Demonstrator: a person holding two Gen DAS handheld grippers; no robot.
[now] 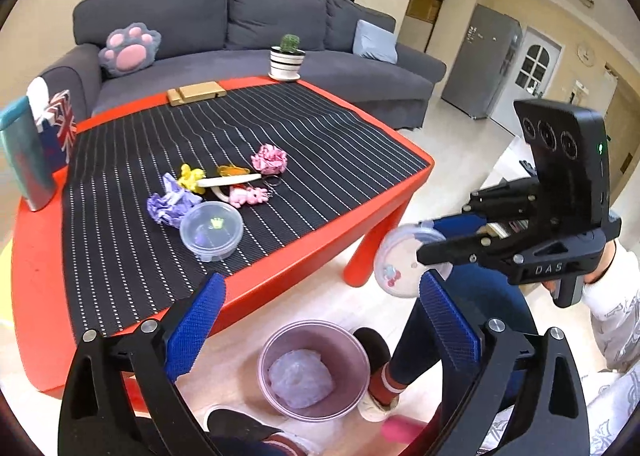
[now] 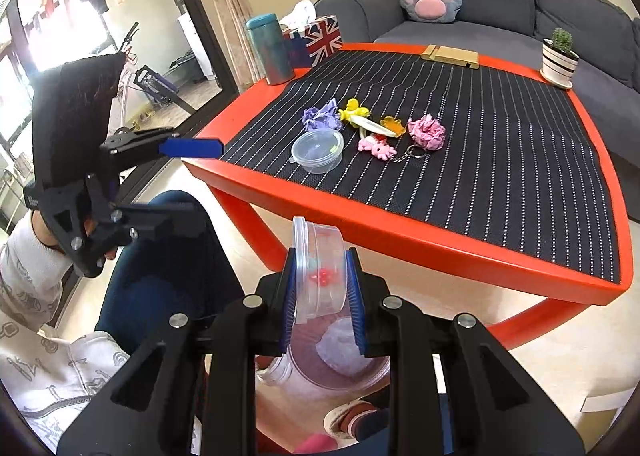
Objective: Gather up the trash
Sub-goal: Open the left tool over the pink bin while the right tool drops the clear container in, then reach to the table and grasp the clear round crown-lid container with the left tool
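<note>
Trash bin (image 1: 314, 368) down on the floor, straight below and between the wide-spread left gripper (image 1: 320, 336) jaws, nothing held, a pale crumpled wad already lying in it. Up and to the right in this left wrist view, right gripper (image 1: 440, 240) clamped on a small clear lidded container (image 1: 394, 260), off the tabletop (image 1: 280, 276) edge, not yet over the bin. Purple crumpled paper (image 1: 172, 202) and pink crumpled paper (image 1: 269, 159) waiting on the tabletop, well apart from both jaws.

Switching to the right wrist view: right gripper (image 2: 322, 284) jaws pinching the container (image 2: 320, 276) on its sides, rim tilted leftward. Bin (image 2: 340, 360) directly beneath, possibly a touch nearer the camera; hard to judge. Left gripper (image 2: 176, 180) off to the left, gaping and empty.
</note>
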